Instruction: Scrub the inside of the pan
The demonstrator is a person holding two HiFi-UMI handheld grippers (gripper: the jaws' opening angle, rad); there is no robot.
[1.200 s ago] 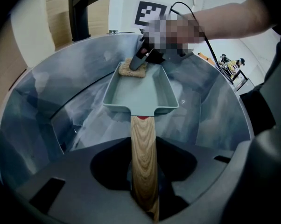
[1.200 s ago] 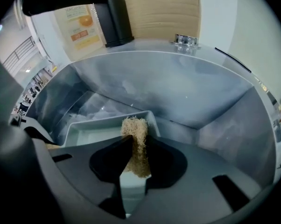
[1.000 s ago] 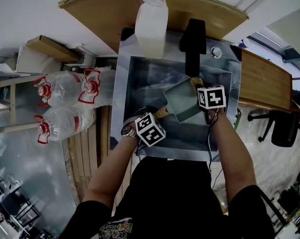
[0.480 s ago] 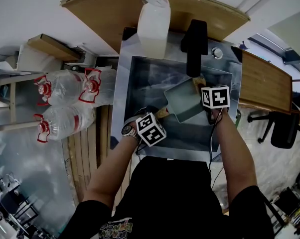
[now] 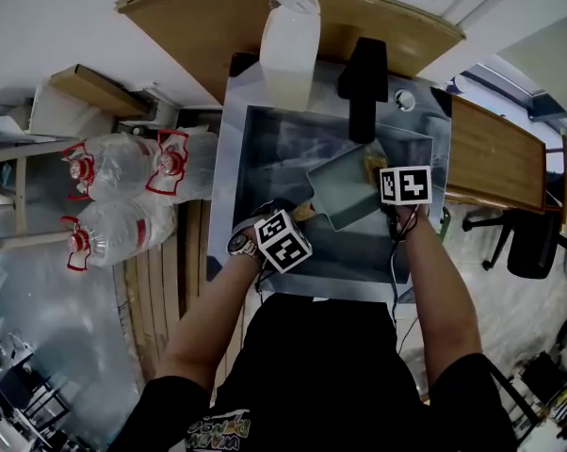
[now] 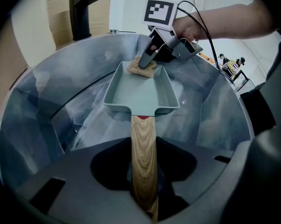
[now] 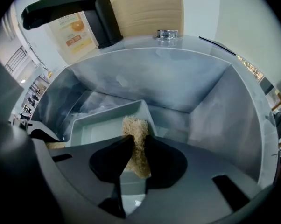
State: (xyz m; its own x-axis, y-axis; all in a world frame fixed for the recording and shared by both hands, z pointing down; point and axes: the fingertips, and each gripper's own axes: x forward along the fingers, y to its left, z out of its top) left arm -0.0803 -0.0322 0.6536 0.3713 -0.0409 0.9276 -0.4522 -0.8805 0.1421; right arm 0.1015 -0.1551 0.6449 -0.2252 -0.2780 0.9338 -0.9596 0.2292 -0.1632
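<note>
The left gripper (image 6: 144, 181) jaws are clamping the stiff, probably light pan (image 6: 139, 91) by its wooden handle (image 6: 143, 143); the right gripper (image 7: 136, 155) jaws are pinching a soft sponge (image 7: 135, 129).

We find no legible wording in any view. A poster (image 7: 74, 28) at the back shows an orange picture and lines of print, too small to read. The left cube (image 5: 283, 243) and the right cube (image 5: 403, 185) bear black-and-white square markers only, with no letters or digits. The red labels (image 5: 170, 163) on the bottles (image 5: 114, 175) and the shirt print (image 5: 218, 433) cannot be read.
</note>
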